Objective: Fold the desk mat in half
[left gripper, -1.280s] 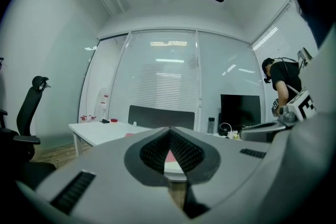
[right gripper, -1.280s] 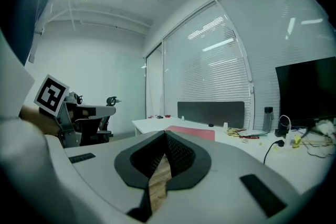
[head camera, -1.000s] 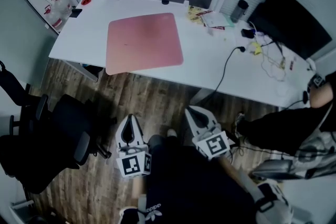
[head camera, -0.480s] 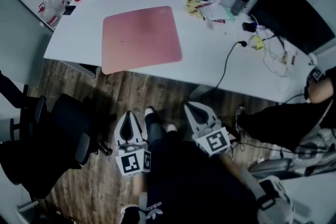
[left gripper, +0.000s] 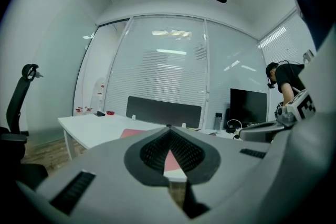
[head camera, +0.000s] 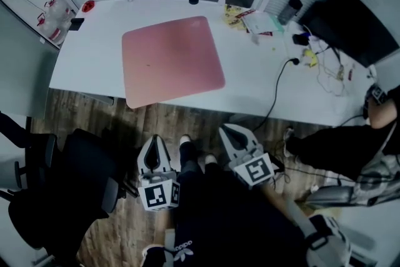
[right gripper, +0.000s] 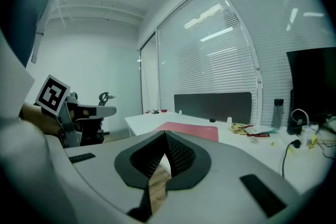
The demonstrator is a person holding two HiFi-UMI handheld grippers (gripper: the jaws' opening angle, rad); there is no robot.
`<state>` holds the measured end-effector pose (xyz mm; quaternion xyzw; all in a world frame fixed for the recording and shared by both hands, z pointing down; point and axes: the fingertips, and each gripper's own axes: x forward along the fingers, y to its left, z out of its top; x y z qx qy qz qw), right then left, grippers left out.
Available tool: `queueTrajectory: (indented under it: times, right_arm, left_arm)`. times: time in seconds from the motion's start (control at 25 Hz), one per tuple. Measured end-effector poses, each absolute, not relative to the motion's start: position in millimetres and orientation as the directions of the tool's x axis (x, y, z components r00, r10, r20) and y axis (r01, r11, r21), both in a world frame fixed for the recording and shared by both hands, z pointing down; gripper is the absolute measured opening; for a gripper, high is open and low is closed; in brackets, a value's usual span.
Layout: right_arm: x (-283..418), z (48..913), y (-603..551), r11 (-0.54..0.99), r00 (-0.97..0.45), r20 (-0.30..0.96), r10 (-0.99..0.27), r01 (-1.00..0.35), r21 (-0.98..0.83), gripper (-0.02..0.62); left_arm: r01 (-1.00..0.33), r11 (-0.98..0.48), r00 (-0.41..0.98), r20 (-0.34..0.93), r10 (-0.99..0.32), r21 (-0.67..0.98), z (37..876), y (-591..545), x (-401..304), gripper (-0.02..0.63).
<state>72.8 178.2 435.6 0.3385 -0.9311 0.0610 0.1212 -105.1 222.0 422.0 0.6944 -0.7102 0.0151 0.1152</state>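
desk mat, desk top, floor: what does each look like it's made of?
Desk mat: pink, thin, matte sheet with rounded corners, lying flat; probably faux leather or a similar soft plastic, the look doesn't settle which.
Desk top: white, smooth, uniform, no grain; looks like laminated board.
Floor: brown planks with visible grain and seams; wood or wood-look laminate.

My left tool (head camera: pixel 154 142) and right tool (head camera: pixel 229 132) hang over the wooden floor (head camera: pixel 187 119); ahead of both, the pink desk mat (head camera: pixel 172 59) lies flat on the tabletop (head camera: pixel 250 75).
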Motion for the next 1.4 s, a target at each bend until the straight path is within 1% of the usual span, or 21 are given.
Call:
queueTrajectory:
  times: [0.36, 0.52, 0.72, 0.84, 1.08, 1.4]
  right_arm:
    - [18.6, 424.3, 119.5, 0.7, -0.682, 0.224, -0.696, -0.714, 0.001, -0.002]
    - [4.1, 430.5, 110.1, 0.655, -0.64, 0.235, -0.732, -0.756, -0.019, -0.002]
    - [-5.0, 437.4, 106.2, 0.639, -0.623, 0.258, -0.738, -0.768, -0.026, -0.002]
    - [2.3, 439.7, 101.4, 0.615, -0.601, 0.267, -0.753, -0.788, -0.038, 0.0]
    - [7.3, 446.9, 86.5, 0.605, -0.588, 0.282, -0.758, -0.796, -0.033, -0.002]
    - [5.9, 438.3, 29.5, 0.634, -0.62, 0.269, -0.737, -0.773, -0.043, -0.002]
  left_arm:
    - [-0.992, -0.08, 0.094, 0.146, -0.985, 0.102, 411.1, 143.6, -167.0, 0.003]
    - [-0.99, -0.114, 0.125, 0.136, -0.983, 0.087, 412.2, 124.8, -188.9, 0.003]
    - [-0.986, -0.113, 0.135, 0.189, -0.973, 0.124, 430.4, 121.0, -197.8, 0.003]
    - [-0.981, -0.117, 0.149, 0.215, -0.965, 0.153, 443.1, 113.9, -194.7, 0.003]
    - [-0.98, -0.116, 0.15, 0.221, -0.964, 0.161, 443.3, 95.8, -194.2, 0.003]
    - [-0.989, -0.068, 0.097, 0.227, -0.969, 0.129, 439.3, 56.7, -199.5, 0.003]
